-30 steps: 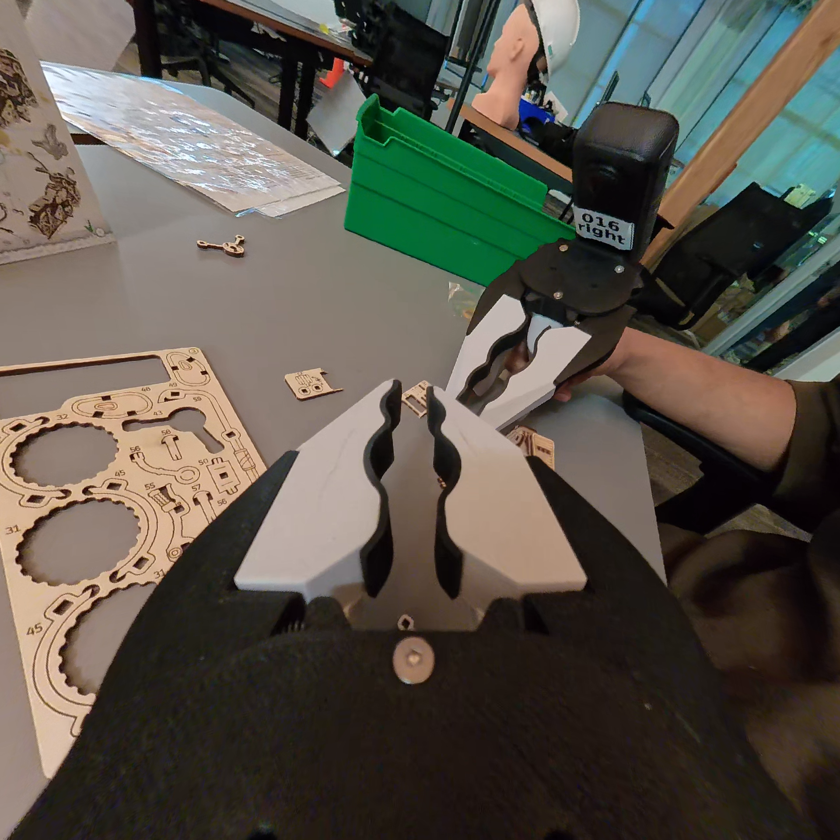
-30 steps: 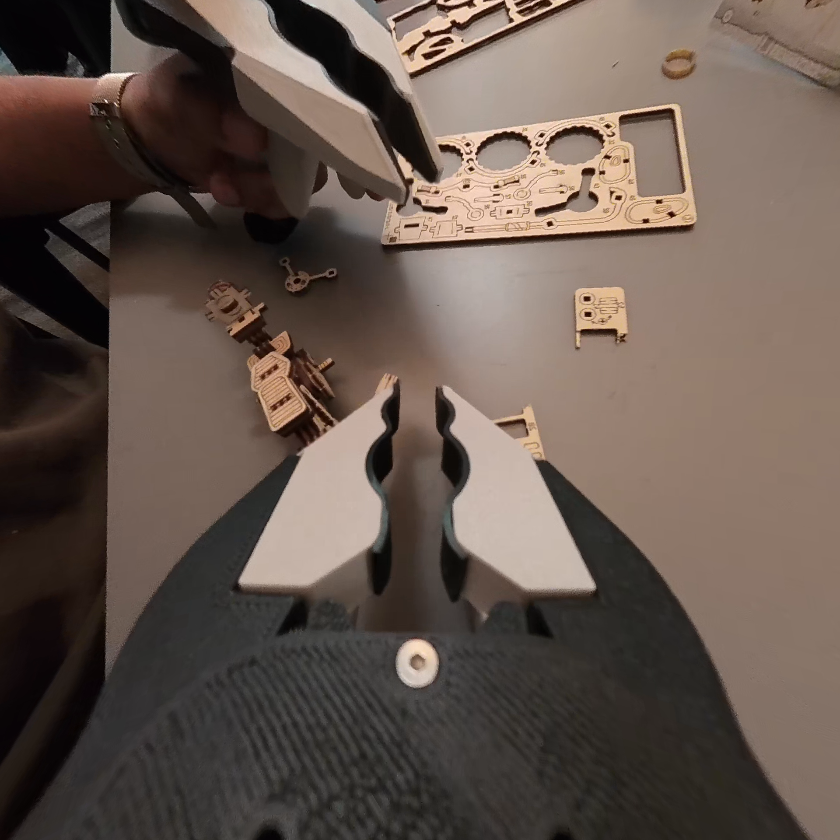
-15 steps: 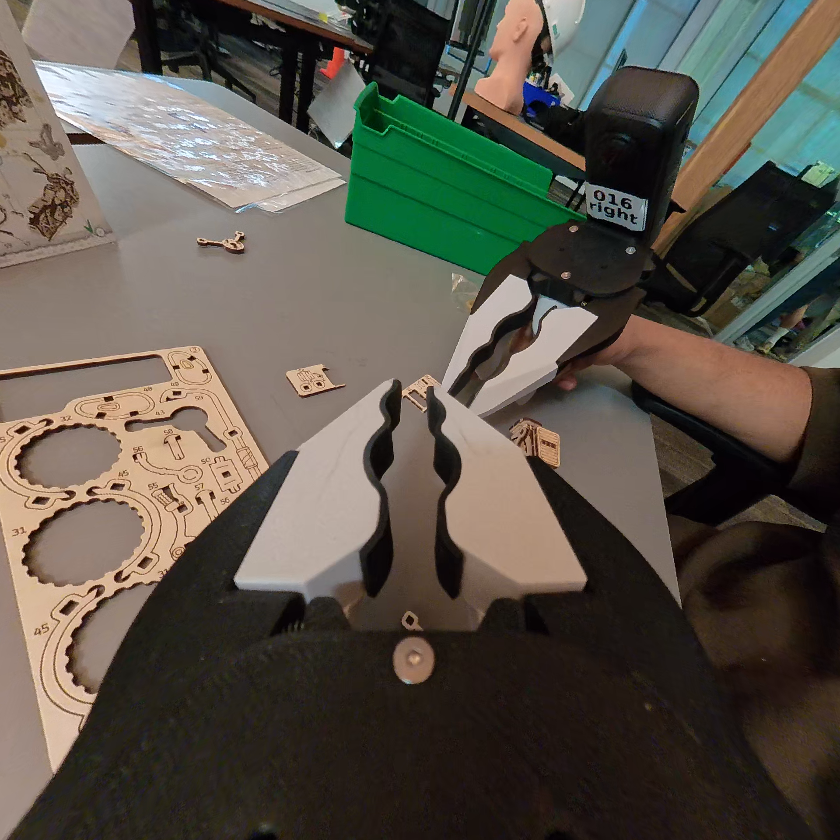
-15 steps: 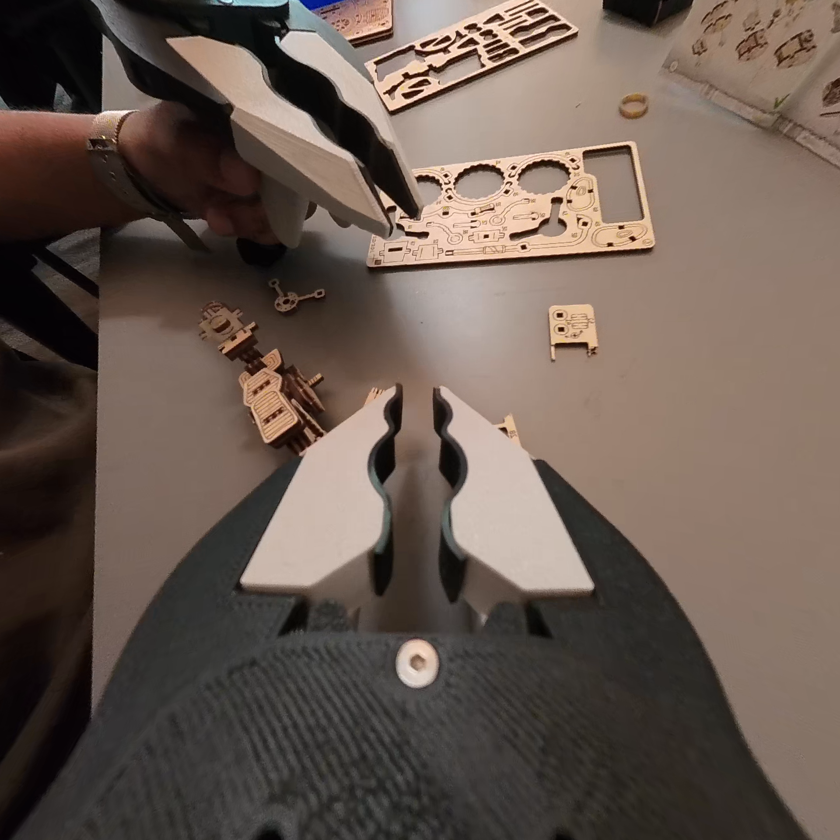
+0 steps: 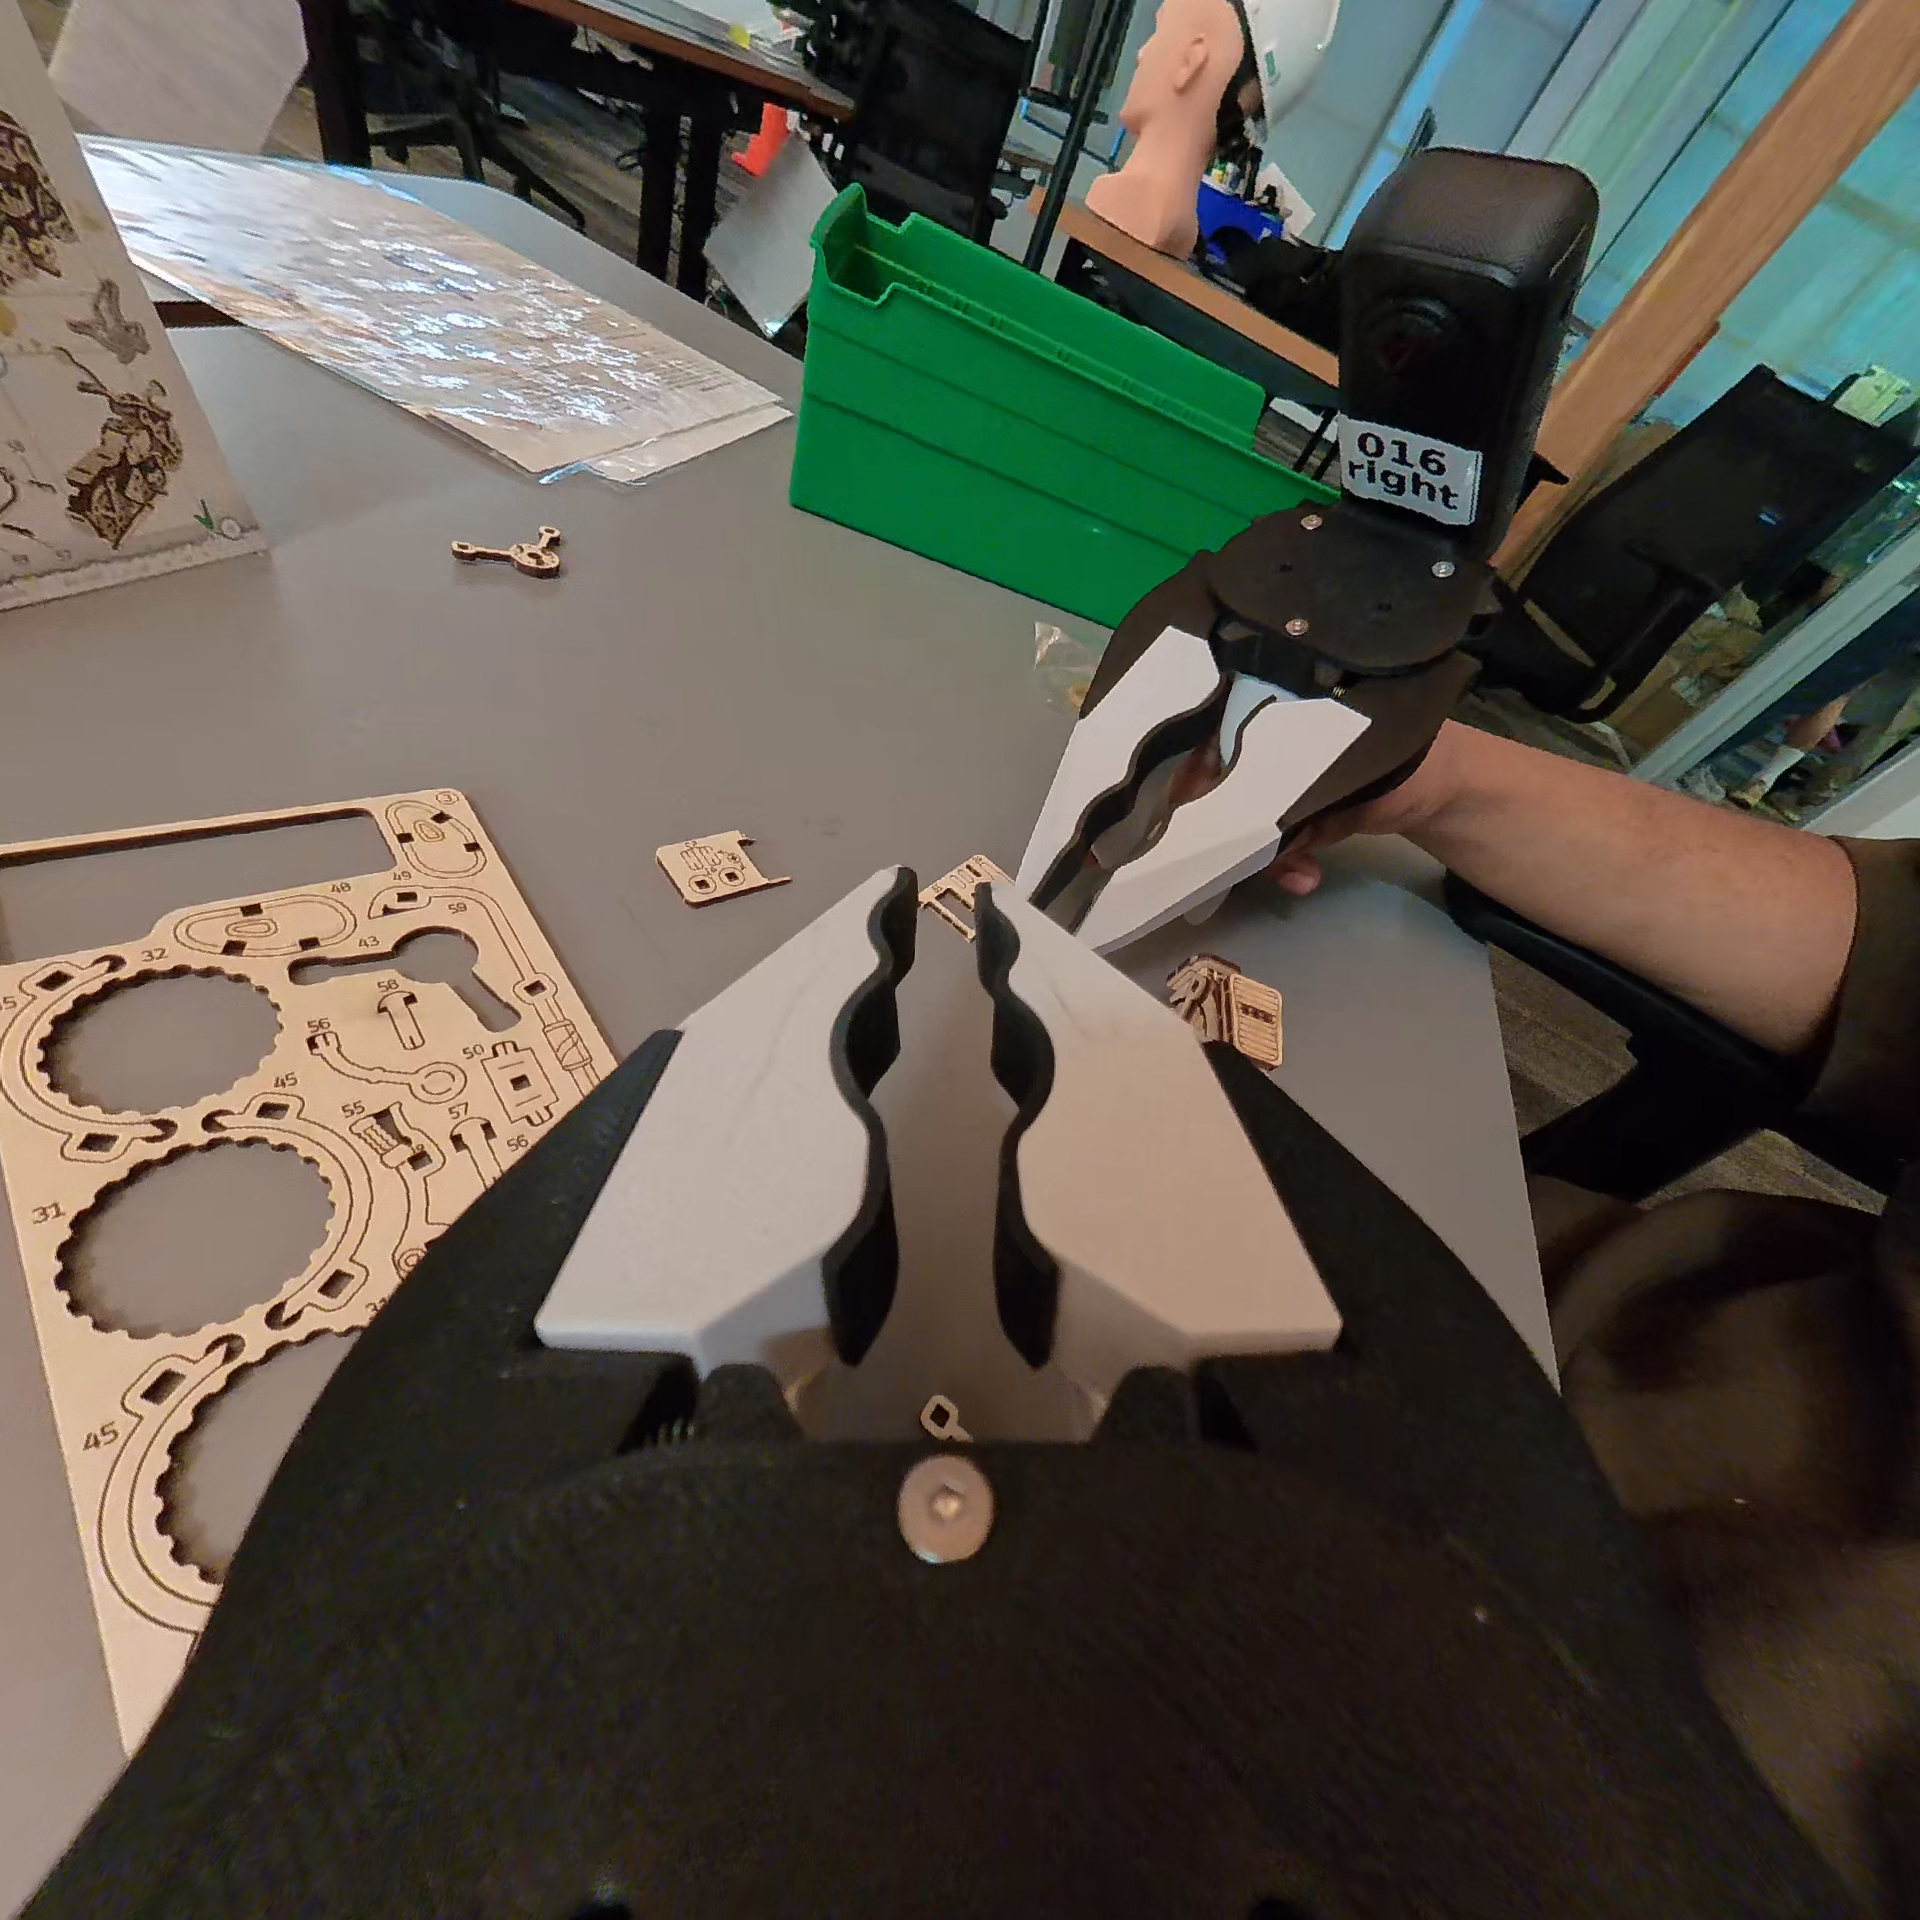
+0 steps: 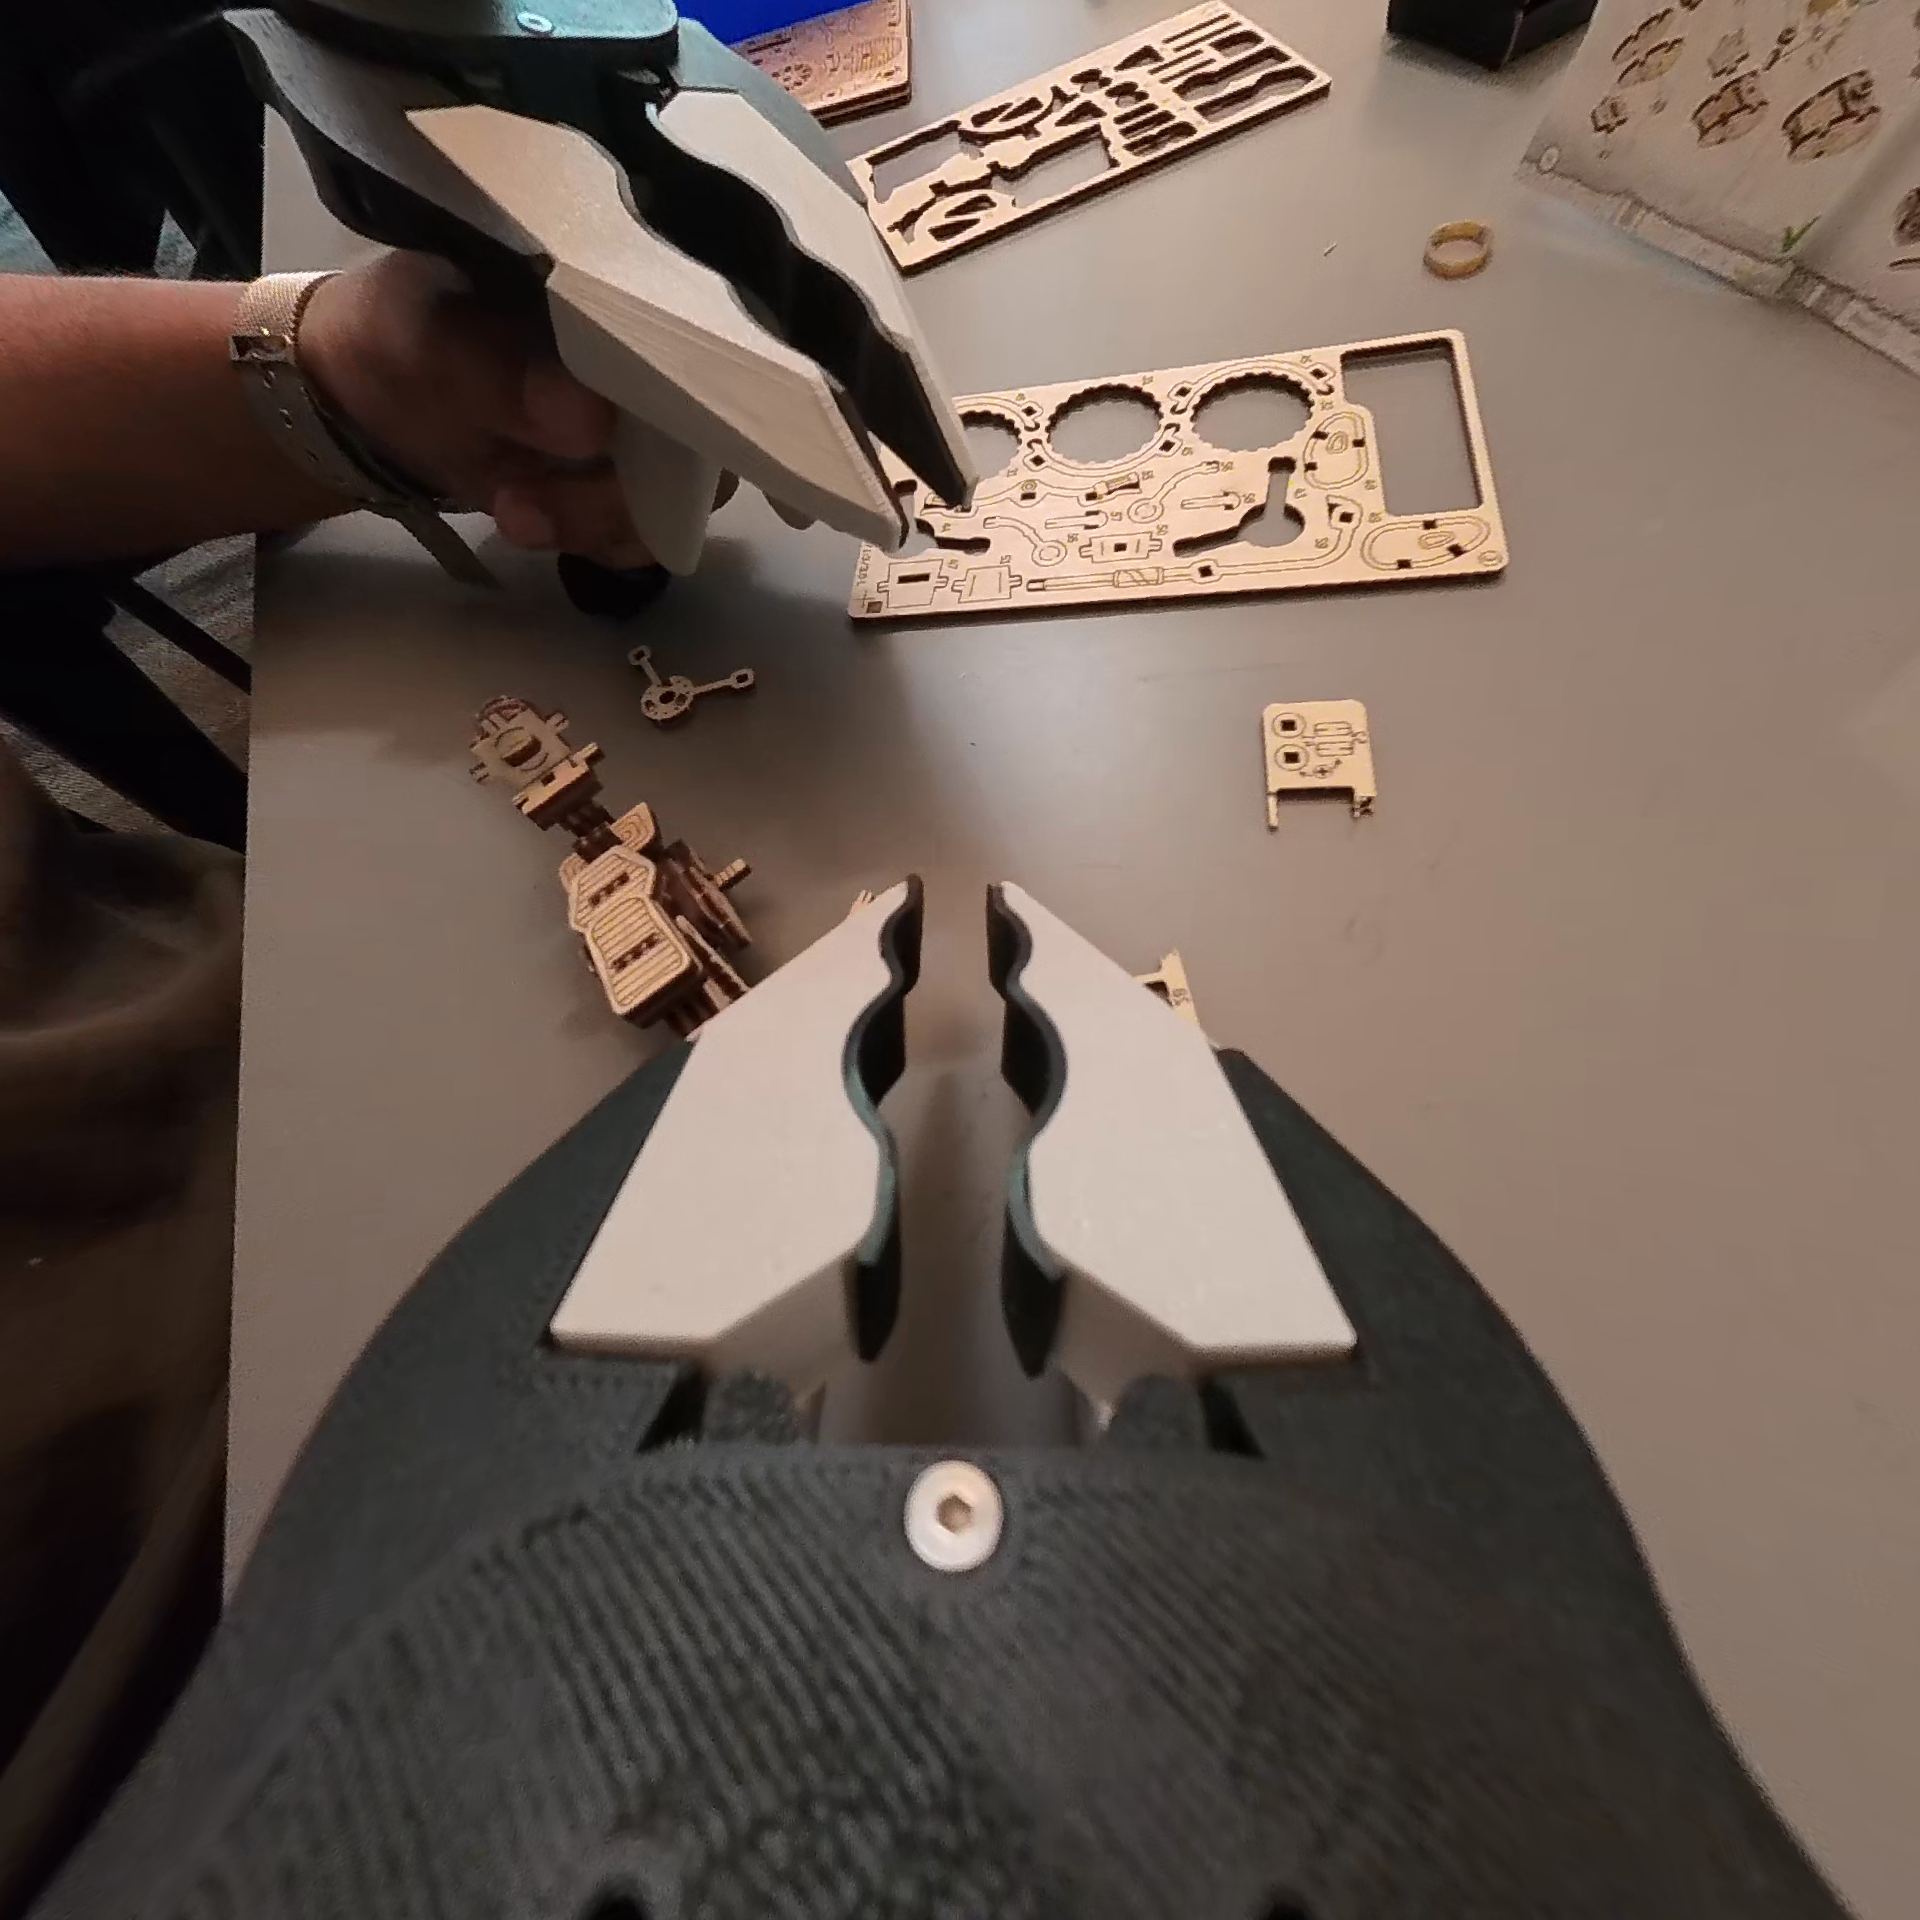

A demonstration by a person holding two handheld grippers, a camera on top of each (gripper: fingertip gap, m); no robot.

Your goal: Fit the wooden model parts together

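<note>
My left gripper [image 5: 945,896] is open by a narrow gap and empty, held low over the grey table [image 5: 644,675]. A small flat wooden piece [image 5: 958,896] lies just past its tips. My right gripper [image 6: 951,899] is also open and empty; it also shows in the left wrist view [image 5: 1049,896], tips close to that same piece. A partly built wooden assembly [image 6: 623,904] lies left of the right gripper, also seen in the left wrist view [image 5: 1231,1013]. The left gripper [image 6: 925,507] hangs over the corner of a punched wooden sheet [image 6: 1174,499].
Loose parts lie about: a square tabbed plate [image 6: 1320,753], a three-armed piece [image 6: 681,691], a key-shaped piece [image 5: 509,551], a ring [image 6: 1460,249]. A second punched sheet [image 6: 1091,135] lies farther off. A green bin [image 5: 987,447] stands at the table's far side. The table edge [image 6: 244,935] is at left. The square tabbed plate [image 6: 1320,753] lies around 8 centimetres away from my right fingertips. It is also in sight in the left wrist view [image 5: 718,861].
The right gripper has drawn back a little, so more of the far table shows. The left gripper has barely shifted. Both stay open and empty.
</note>
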